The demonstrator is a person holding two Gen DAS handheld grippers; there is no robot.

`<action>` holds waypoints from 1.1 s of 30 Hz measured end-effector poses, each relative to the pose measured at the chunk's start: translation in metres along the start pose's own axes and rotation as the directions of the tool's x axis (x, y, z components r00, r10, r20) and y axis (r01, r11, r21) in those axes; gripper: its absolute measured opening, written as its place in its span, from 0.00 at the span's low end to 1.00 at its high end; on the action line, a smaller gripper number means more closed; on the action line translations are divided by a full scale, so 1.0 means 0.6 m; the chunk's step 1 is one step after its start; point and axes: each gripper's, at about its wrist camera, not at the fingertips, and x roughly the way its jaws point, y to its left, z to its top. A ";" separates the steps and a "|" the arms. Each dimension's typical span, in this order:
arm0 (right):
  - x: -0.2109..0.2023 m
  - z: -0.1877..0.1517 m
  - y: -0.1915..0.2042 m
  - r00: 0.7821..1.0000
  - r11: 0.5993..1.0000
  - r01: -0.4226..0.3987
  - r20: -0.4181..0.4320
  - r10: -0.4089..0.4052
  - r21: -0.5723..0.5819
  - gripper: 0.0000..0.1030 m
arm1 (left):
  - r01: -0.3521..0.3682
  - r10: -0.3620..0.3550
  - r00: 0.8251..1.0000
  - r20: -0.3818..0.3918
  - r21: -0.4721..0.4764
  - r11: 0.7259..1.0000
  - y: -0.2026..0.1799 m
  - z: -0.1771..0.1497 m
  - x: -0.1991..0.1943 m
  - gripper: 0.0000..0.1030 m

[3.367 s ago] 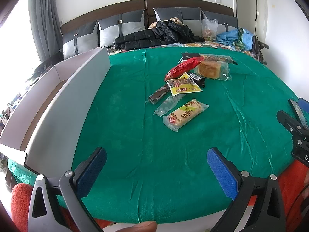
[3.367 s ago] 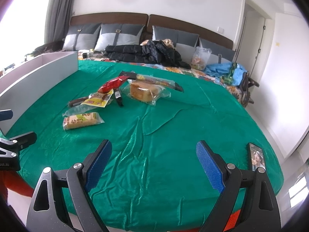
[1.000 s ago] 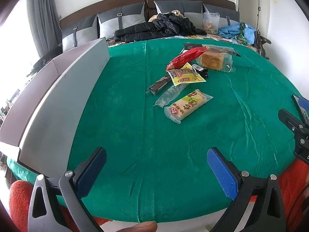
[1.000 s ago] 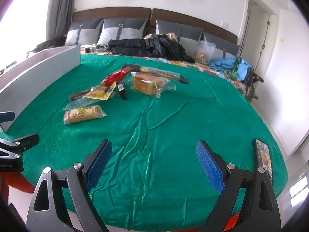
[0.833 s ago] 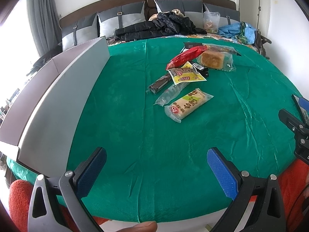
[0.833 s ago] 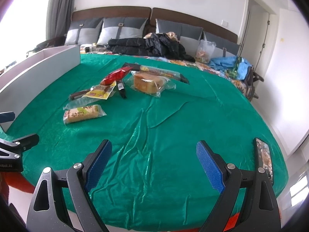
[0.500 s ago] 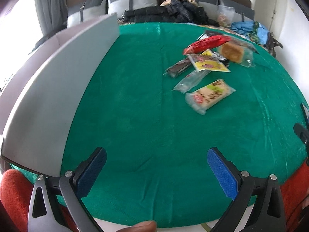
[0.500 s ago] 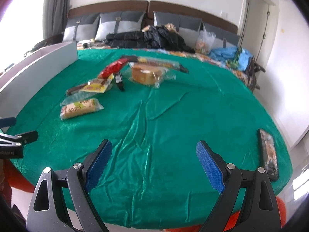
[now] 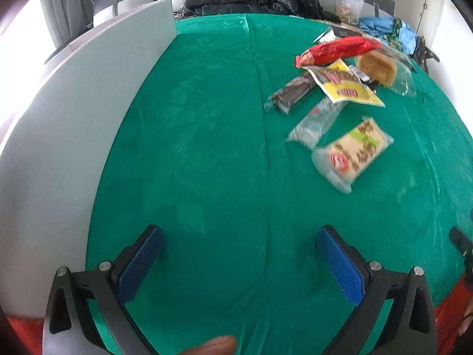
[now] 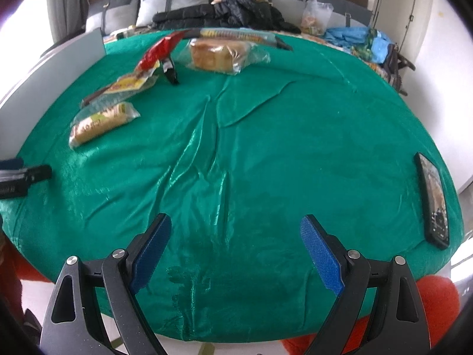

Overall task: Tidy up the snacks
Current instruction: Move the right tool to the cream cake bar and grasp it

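Several snack packs lie in a loose cluster on a green-covered round table. Nearest is a pale cake pack with red and green print, which also shows in the right wrist view. Behind it lie a clear wrapper, a dark chocolate bar, a yellow packet, a red packet and bagged bread. My left gripper is open and empty over the near cloth. My right gripper is open and empty near the table's front edge.
A grey cardboard box wall stands along the table's left side. A phone lies at the right rim. Behind the table is a bed with pillows, a black jacket and blue clothes.
Both grippers have moved forward over the table and tilted down. The snacks look nearer. Both stay open and empty.
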 end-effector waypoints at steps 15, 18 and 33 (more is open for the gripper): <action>0.012 -0.002 0.005 1.000 1.000 -0.002 -0.021 0.002 0.001 0.88 | 0.006 -0.007 0.999 0.041 0.003 1.000 0.017 -0.021 -0.009 1.00; 0.018 -0.004 -0.010 0.998 0.996 -0.052 -0.030 0.055 0.076 0.90 | 0.011 -0.011 1.000 0.025 0.011 1.000 0.018 -0.024 -0.011 1.00; 0.016 0.114 0.073 0.972 0.973 -0.195 -0.108 0.209 0.126 0.90 | 0.050 -0.053 0.998 0.041 0.077 0.996 0.024 -0.034 -0.017 1.00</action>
